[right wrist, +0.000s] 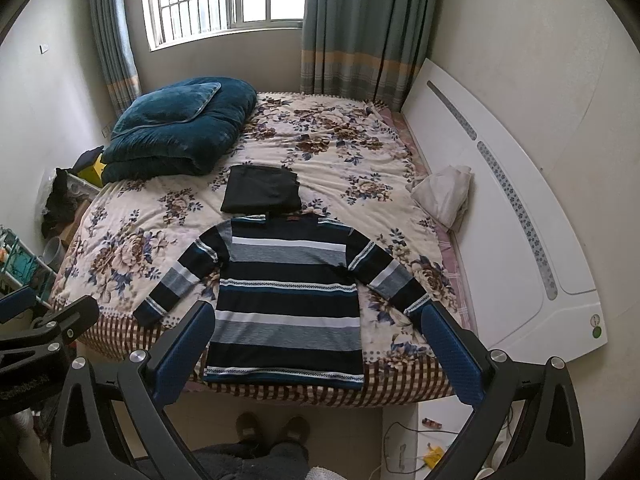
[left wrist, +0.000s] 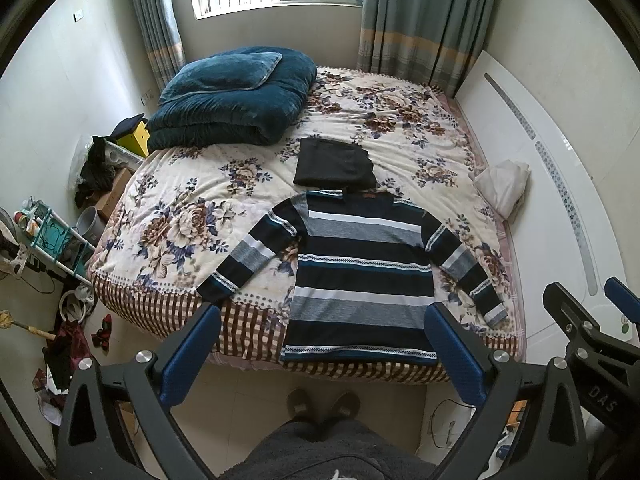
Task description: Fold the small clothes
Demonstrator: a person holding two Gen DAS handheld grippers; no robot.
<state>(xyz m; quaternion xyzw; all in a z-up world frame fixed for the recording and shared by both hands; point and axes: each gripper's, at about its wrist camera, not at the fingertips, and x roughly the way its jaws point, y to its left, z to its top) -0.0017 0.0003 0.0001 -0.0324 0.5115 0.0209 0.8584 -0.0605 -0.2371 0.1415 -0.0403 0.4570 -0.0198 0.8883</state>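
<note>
A striped navy, grey and white long-sleeved sweater [left wrist: 360,276] lies flat and unfolded on the floral bed [left wrist: 192,216], sleeves spread, hem at the near edge; it also shows in the right wrist view [right wrist: 288,296]. A folded black garment [left wrist: 334,166] lies just beyond its collar, and shows in the right wrist view [right wrist: 262,194]. My left gripper [left wrist: 320,354] is open and empty, held above the bed's near edge in front of the hem. My right gripper [right wrist: 318,350] is open and empty, also above the hem; it shows at the right in the left wrist view [left wrist: 588,296].
A folded blue quilt with a pillow [left wrist: 236,100] sits at the bed's far left. A crumpled white cloth [left wrist: 504,184] lies by the white headboard [left wrist: 552,184] on the right. A cluttered rack [left wrist: 48,236] and scattered items stand on the floor at left. My slippered feet [left wrist: 324,404] stand below.
</note>
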